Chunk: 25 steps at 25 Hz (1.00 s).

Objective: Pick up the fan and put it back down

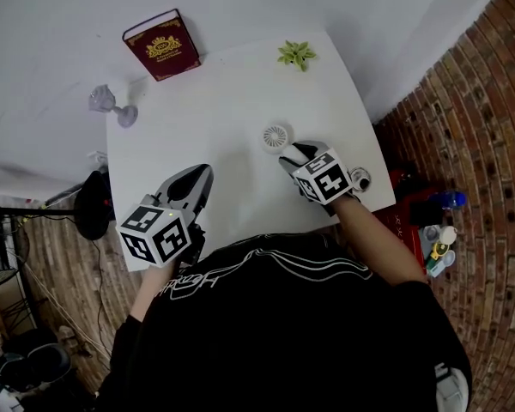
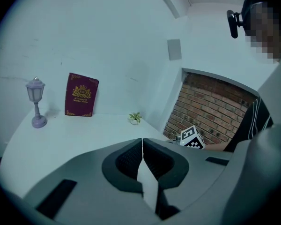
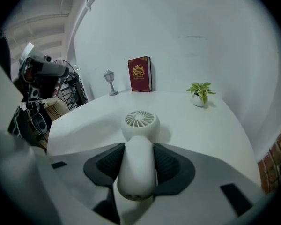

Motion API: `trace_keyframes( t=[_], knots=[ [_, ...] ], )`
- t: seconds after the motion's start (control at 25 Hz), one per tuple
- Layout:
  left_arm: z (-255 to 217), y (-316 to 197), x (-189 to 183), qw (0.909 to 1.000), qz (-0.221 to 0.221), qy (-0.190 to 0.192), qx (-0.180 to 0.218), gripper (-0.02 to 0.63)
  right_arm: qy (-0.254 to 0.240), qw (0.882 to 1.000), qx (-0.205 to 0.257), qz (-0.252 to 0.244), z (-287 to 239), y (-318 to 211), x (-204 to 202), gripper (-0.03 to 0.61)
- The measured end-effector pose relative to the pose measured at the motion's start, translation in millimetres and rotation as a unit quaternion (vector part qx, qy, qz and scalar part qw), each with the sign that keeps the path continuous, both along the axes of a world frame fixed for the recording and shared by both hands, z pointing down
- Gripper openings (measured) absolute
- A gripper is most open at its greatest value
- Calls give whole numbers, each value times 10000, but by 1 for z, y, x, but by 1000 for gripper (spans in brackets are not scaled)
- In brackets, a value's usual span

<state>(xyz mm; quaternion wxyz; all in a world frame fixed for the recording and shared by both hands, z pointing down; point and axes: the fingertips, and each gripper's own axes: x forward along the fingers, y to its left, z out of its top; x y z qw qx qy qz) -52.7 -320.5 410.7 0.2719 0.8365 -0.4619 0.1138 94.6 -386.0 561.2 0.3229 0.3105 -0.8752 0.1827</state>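
- Person's black shirt (image 1: 283,333) fills the foreground.
- White desk (image 1: 206,110) lies beyond.
- Left gripper (image 2: 142,144), jaws together, empty, over the desk's near edge.
- Right gripper (image 3: 136,158) clamps the fan (image 3: 140,120) by its handle, at the desk's right side.

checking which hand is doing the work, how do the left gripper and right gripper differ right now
The right gripper has its fingers closed on the white handheld fan, at its handle; the left gripper has its fingers together on nothing. The right gripper reaches further in over the table; the left gripper is by its near left edge, clear of objects. Both are over the table, pointing toward its far side.
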Motion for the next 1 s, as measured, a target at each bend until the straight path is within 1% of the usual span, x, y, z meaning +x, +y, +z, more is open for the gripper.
trace_keyframes(
  t=[0.16,0.4,0.6,0.72,0.8,0.88,1.0],
  knots=[
    [6,1,-7,9999,-113,36,-79,34,131,9999,25,6,12,-3,1,193],
    [12,2,-9,9997,-185,81,-118,34,274,9995,135,-123,17,-1,0,195],
    [15,2,-6,9997,-190,89,-122,34,234,9994,125,-237,17,3,-2,205],
    [14,2,-3,9998,-163,87,-112,34,76,9998,69,-184,13,4,-2,274],
    [13,1,1,9999,-123,73,-93,34,-65,9999,92,-95,7,3,1,307],
    [10,1,5,10000,-67,44,-40,34,-264,9995,152,-12,-5,2,3,352],
    [5,0,10,10000,18,56,58,34,-625,9976,283,18,-31,4,4,364]
  ],
)
